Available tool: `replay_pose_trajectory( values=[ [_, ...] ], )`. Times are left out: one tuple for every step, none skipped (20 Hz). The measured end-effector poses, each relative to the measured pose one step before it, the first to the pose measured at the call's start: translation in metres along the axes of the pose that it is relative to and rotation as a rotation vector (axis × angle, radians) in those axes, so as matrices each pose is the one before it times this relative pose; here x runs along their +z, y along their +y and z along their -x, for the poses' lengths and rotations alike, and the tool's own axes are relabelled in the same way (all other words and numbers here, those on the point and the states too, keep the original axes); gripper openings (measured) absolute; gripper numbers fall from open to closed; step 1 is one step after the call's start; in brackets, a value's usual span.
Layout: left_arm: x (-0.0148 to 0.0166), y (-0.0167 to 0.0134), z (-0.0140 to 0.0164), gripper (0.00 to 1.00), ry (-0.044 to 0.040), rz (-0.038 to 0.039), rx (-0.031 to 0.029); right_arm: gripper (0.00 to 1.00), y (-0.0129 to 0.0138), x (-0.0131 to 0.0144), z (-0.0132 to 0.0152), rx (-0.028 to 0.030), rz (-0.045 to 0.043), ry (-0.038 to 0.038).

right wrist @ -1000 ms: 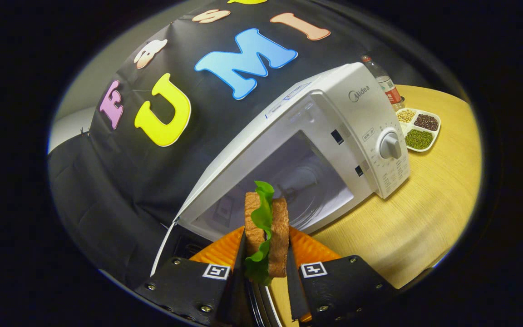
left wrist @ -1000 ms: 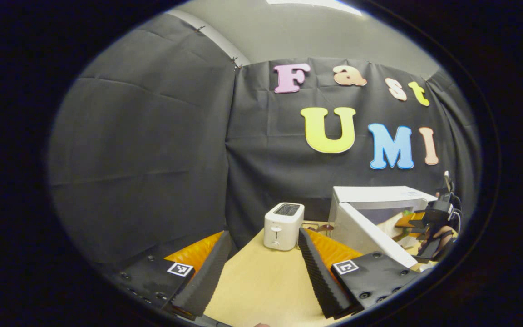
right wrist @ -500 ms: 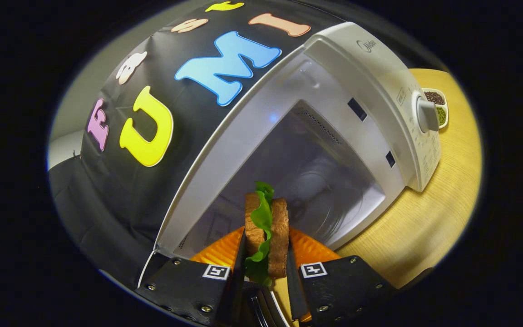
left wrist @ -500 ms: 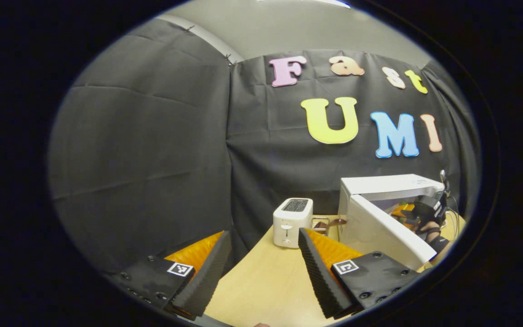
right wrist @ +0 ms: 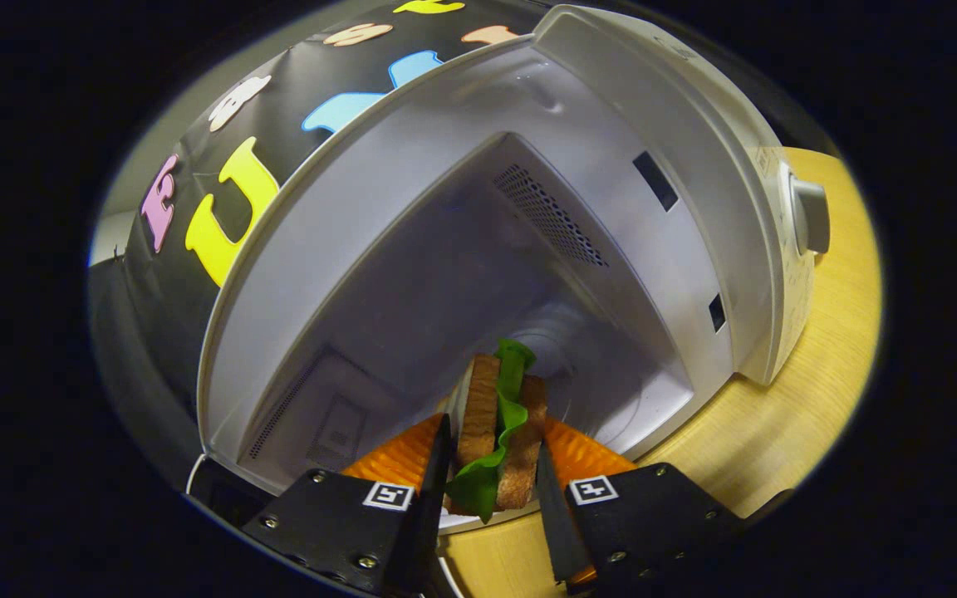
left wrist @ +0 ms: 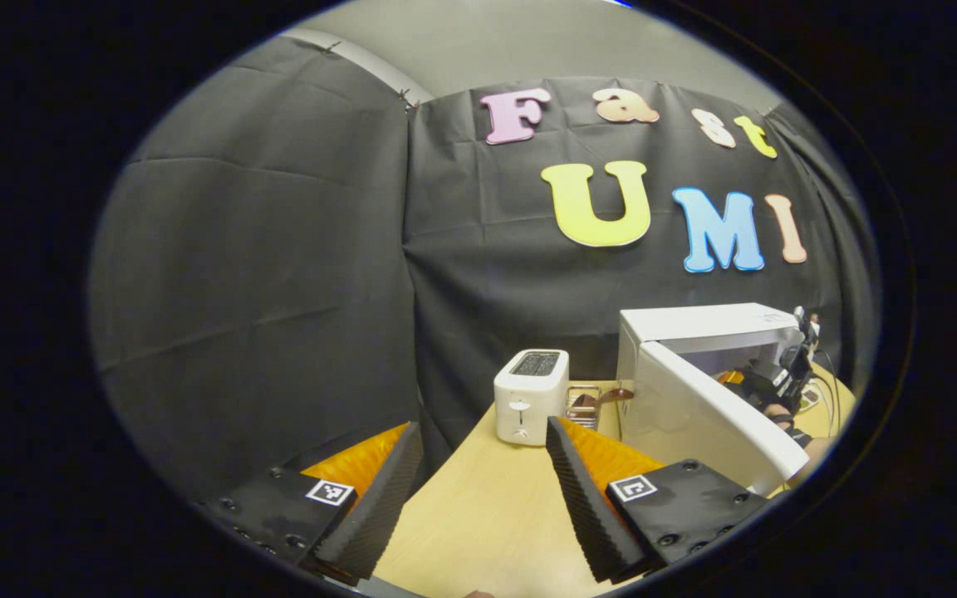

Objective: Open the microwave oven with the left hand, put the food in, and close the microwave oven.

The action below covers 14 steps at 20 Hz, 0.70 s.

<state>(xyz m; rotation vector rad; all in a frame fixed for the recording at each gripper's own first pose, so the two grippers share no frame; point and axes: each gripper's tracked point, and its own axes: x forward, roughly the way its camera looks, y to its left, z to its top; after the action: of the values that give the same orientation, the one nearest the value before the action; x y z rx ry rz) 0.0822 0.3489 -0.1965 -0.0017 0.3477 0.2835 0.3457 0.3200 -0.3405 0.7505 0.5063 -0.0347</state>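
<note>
The white microwave oven (right wrist: 694, 166) stands with its door (left wrist: 711, 415) swung open, its cavity wide in the right gripper view. My right gripper (right wrist: 491, 465) is shut on a sandwich (right wrist: 502, 432) of two brown bread slices with green lettuce, held upright at the cavity's mouth. In the left gripper view the microwave oven (left wrist: 699, 324) sits at the far right, with the other gripper (left wrist: 769, 382) and a hand reaching into it. My left gripper (left wrist: 478, 482) is open over the wooden table (left wrist: 487, 515), holding nothing, well left of the door.
A white toaster (left wrist: 530, 394) stands on the table left of the microwave, with a small rack (left wrist: 582, 407) beside it. Black cloth walls close the booth behind and to the left. The microwave's control knob (right wrist: 811, 216) faces right over the table (right wrist: 811, 374).
My right gripper has carried the sandwich forward from in front of the microwave to the cavity's mouth. The left gripper has shifted slightly, staying open.
</note>
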Motion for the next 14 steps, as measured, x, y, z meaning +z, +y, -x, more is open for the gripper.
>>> replay_pose_trajectory(
  values=[
    [0.00066,-0.00185,-0.00161,0.99,-0.00216,-0.0036,-0.00143,0.56,-0.00448,0.00061,-0.0025,-0.024,0.03834,-0.00226],
    [0.00244,-0.00411,-0.00202,0.99,-0.00413,-0.0034,-0.00426,0.65,-0.00551,-0.00156,-0.00083,-0.01729,0.03997,0.00288],
    [0.00021,-0.00429,0.00017,0.99,-0.00047,-0.00298,-0.00521,0.69,-0.00301,0.00146,0.00182,-0.01527,0.03947,0.00511],
    [-0.00022,-0.00438,-0.00041,0.96,0.00273,-0.00132,-0.00868,0.72,-0.0008,0.00275,0.00081,-0.00182,0.04416,-0.00141],
    [-0.00132,-0.00149,0.00102,0.99,0.0045,-0.00246,-0.00475,0.75,-0.00399,0.00052,0.0059,-0.01571,0.05067,-0.00794],
    [-0.00114,-0.00314,0.00061,0.99,0.00154,-0.00494,-0.01031,1.0,-0.00273,0.00571,0.00219,-0.00805,0.04741,-0.01331],
    [0.00162,-0.00269,0.00084,0.99,-0.00437,-0.00658,-0.00395,0.98,-0.00008,0.00678,0.00571,0.00235,0.03598,-0.02095],
    [0.00215,-0.00275,0.00066,0.91,-0.00478,-0.00108,-0.00524,0.98,0.00001,0.00468,0.0073,0.00976,0.02852,-0.01599],
    [0.00173,-0.00464,0.00134,0.93,-0.00574,0.01201,-0.01436,0.98,0.00046,0.00511,0.0072,0.01294,0.0273,-0.00937],
    [-0.00038,-0.00399,0.00183,0.95,-0.00464,0.01789,-0.01328,0.98,-0.00146,0.0051,0.00917,0.00816,0.02428,-0.0066],
    [0.00105,-0.00361,0.00028,0.99,-0.00179,0.01669,-0.00963,0.98,-0.00133,0.00594,0.00923,0.01099,0.02144,-0.00759],
    [-0.003,-0.00453,0.00067,0.95,0.00216,0.01119,-0.00737,0.98,0.00001,0.0067,0.01011,0.01289,0.01866,-0.00927],
    [-0.00204,-0.00314,0.0004,0.99,0.00104,0.00541,-0.00427,0.98,-0.00056,0.00739,0.01142,0.01194,0.01853,-0.00987],
    [-0.00235,-0.00175,0.00037,0.99,0.00039,0.00468,-0.00322,0.98,-0.00023,0.00925,0.01302,0.01828,0.01883,-0.01441]
  ],
)
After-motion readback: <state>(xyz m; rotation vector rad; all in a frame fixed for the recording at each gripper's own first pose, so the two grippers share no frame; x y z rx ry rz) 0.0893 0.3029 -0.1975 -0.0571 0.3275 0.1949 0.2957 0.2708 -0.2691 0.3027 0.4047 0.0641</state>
